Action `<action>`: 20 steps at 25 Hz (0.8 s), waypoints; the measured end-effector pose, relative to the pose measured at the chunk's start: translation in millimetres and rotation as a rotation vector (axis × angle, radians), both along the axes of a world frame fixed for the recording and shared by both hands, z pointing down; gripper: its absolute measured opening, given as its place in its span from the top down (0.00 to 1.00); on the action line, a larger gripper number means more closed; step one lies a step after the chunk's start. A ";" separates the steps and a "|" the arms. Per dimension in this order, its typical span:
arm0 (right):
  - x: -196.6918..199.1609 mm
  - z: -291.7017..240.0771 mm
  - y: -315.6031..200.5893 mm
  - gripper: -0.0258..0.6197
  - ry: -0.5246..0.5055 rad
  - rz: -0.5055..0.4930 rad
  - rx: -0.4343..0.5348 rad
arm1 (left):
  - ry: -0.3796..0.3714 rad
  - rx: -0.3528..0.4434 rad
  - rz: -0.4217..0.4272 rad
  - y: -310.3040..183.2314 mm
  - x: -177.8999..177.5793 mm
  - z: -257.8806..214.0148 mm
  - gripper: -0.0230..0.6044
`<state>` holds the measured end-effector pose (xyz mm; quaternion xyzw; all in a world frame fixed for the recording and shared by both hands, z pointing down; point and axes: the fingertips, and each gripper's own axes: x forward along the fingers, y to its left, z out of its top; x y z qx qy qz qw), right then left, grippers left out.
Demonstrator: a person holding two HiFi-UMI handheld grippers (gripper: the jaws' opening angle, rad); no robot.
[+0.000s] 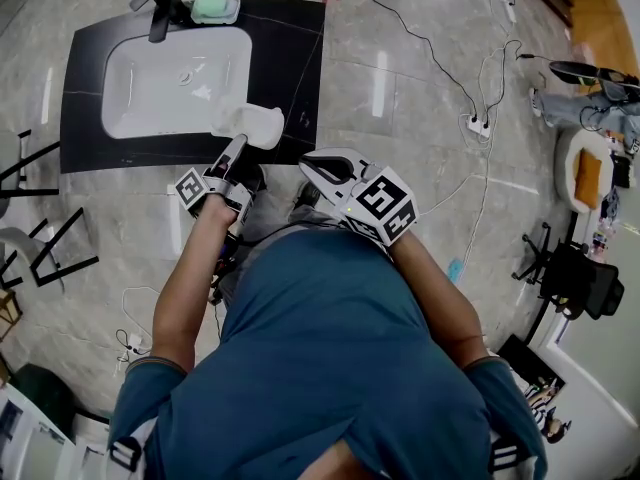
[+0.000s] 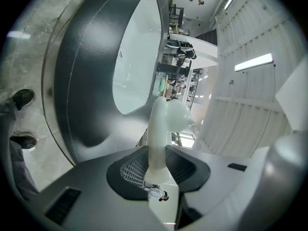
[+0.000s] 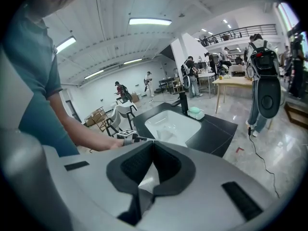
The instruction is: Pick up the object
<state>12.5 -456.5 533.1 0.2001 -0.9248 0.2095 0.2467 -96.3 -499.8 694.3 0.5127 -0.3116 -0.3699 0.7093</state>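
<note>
A white cup (image 1: 252, 124) hangs over the front edge of the black counter (image 1: 290, 58), just in front of the white basin (image 1: 150, 93). My left gripper (image 1: 236, 150) is shut on it, pointing level toward the basin. In the left gripper view the cup's white wall (image 2: 158, 129) stands clamped between the two dark pads. My right gripper (image 1: 318, 165) hovers to the right of the left one, short of the counter. Its jaws meet at the tips (image 3: 153, 146) with nothing between them.
A black faucet (image 1: 158, 6) and a green soap in its dish (image 1: 214, 8) stand at the back of the counter. Cables and a power strip (image 1: 478, 124) lie on the marble floor at right. Black chair frames (image 1: 40, 238) stand at left. Several people stand in the hall.
</note>
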 end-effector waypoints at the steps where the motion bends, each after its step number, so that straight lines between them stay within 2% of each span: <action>1: -1.4 -0.8 -0.7 0.94 -0.003 0.003 -0.001 | 0.004 0.009 0.001 -2.4 0.0 -3.8 0.79; 6: -6.9 -1.9 -2.0 0.94 -0.008 0.009 -0.007 | 0.005 0.045 0.019 -11.7 0.3 -21.6 0.79; 13: -6.8 -3.7 -8.3 0.94 -0.024 0.031 -0.016 | -0.084 0.080 0.048 -18.0 -11.6 -40.2 0.79; 20: -8.4 1.2 -22.8 0.94 -0.035 0.049 -0.026 | -0.139 0.120 0.086 -31.4 -20.1 -51.8 0.79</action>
